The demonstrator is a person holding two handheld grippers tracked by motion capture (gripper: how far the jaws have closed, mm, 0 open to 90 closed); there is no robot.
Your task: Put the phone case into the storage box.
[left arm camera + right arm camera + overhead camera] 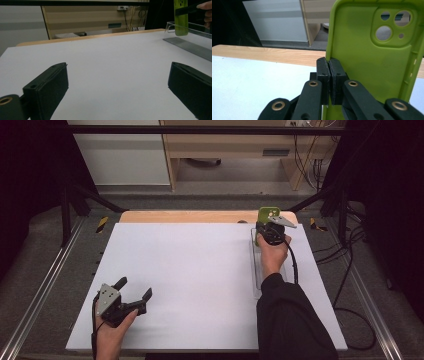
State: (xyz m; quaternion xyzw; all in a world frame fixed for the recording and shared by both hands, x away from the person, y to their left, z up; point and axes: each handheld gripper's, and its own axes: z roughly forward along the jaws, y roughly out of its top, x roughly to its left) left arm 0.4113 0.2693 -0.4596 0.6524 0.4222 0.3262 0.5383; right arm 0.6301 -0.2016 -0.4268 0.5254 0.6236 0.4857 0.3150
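Note:
A lime green phone case (268, 213) (372, 55) (181, 17) stands upright at the far right of the white table, above a clear plastic tray (256, 270) (190, 45). My right gripper (272, 231) (329, 72) is shut on the case's left edge, jaws pressed together on the rim. The case's inside with its camera cutouts faces the right gripper view. My left gripper (134, 289) (117, 85) rests at the near left of the table, jaws wide apart with nothing between them.
The white board (200, 280) covers most of a wooden tabletop (190, 216), whose far edge shows. A cable (293, 265) trails from the right gripper along the tray. Black frame bars and dark curtains flank the table; cabinets stand beyond.

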